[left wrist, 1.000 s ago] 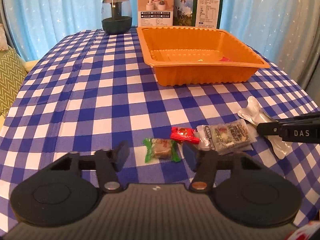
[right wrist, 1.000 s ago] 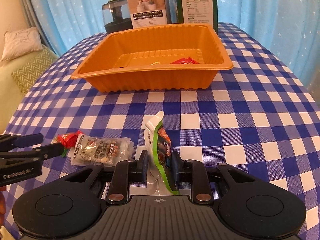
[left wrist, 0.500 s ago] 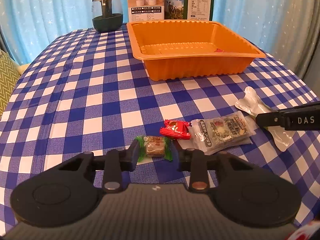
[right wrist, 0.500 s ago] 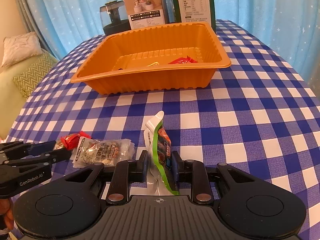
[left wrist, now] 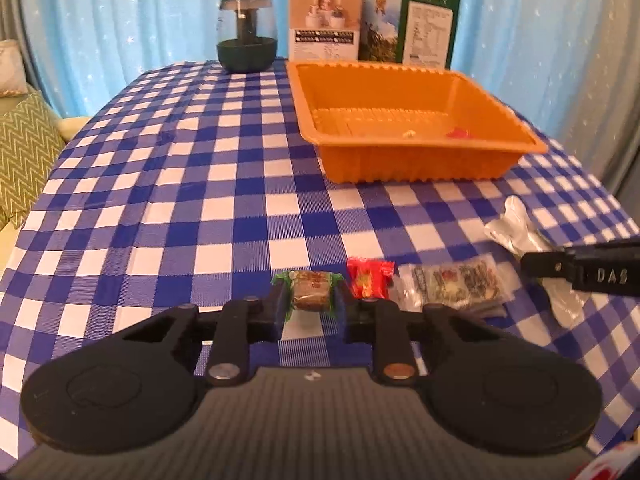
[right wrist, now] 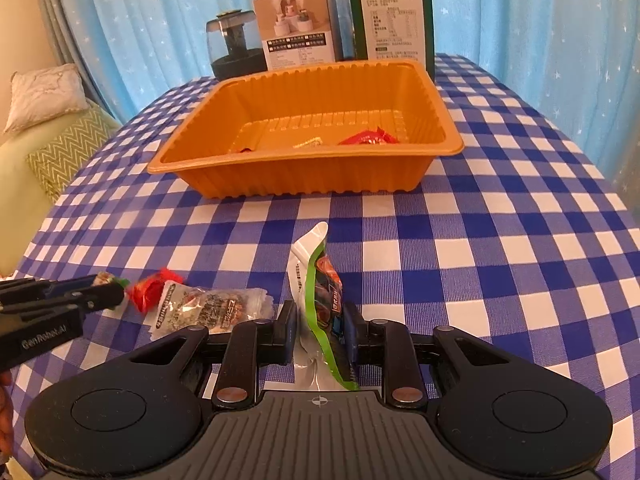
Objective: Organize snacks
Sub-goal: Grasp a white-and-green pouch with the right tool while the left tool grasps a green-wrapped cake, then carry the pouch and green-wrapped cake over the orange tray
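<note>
Both jaws are gripping snacks: left gripper (left wrist: pixel 311 307) clenching a green-wrapped candy (left wrist: pixel 310 289), right gripper (right wrist: pixel 320 330) pinching a green pouch (right wrist: pixel 325 300); the orange tray (right wrist: pixel 296 178) is holding little (two packets are still lying on the desk (left wrist: pixel 160 200)).

From my remote seat I saw a blue-and-white checked tablecloth (left wrist: pixel 192 184) covering the table, with pale blue star-speckled curtains (left wrist: pixel 132 12) hanging behind it. At the far edge stood a dark glass-domed jar (left wrist: pixel 247 32), a white box (left wrist: pixel 324 26) and a green carton (left wrist: pixel 412 30), side by side. A zigzag-patterned green cushion (left wrist: pixel 22 152) lay off to the left.
</note>
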